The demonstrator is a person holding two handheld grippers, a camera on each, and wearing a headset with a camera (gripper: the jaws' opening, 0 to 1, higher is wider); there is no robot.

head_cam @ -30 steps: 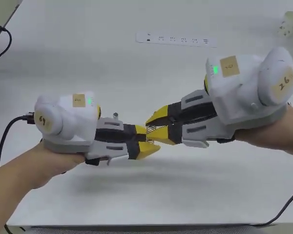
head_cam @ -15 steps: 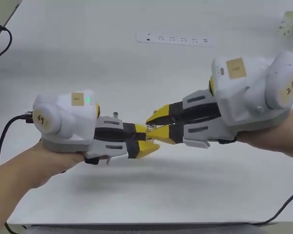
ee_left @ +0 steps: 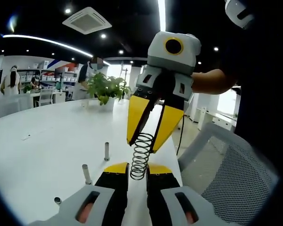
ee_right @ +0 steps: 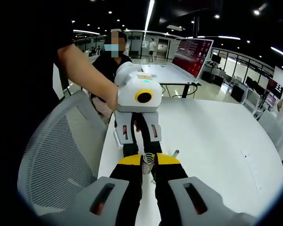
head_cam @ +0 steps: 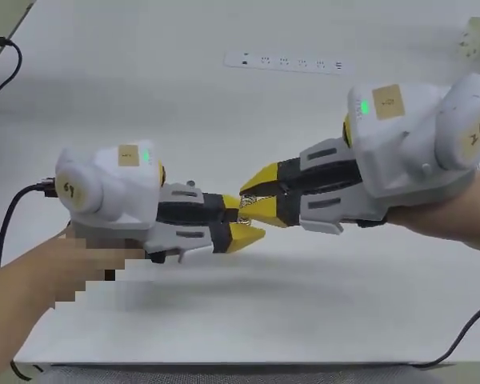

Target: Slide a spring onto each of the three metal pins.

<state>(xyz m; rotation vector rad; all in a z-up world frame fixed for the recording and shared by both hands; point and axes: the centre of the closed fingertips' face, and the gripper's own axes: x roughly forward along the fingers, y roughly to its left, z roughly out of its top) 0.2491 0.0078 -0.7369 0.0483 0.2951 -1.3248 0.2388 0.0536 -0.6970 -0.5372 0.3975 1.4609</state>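
Silver coil spring mid-air, pinched by right gripper — lower end between near-closed jaws of left gripper, grip unclear. Short upright metal pins on white table look bare. Likely handover — next needs coil lined over a pin.

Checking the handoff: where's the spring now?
Spring sits mid-air, head view centre: one end in the jaws of the left gripper, the other at the right gripper.

Open-plan office: long white tables, grey mesh chair, potted plant, ceiling air vent and strip lights, large red screen, power strip on the desk, people at far desks.
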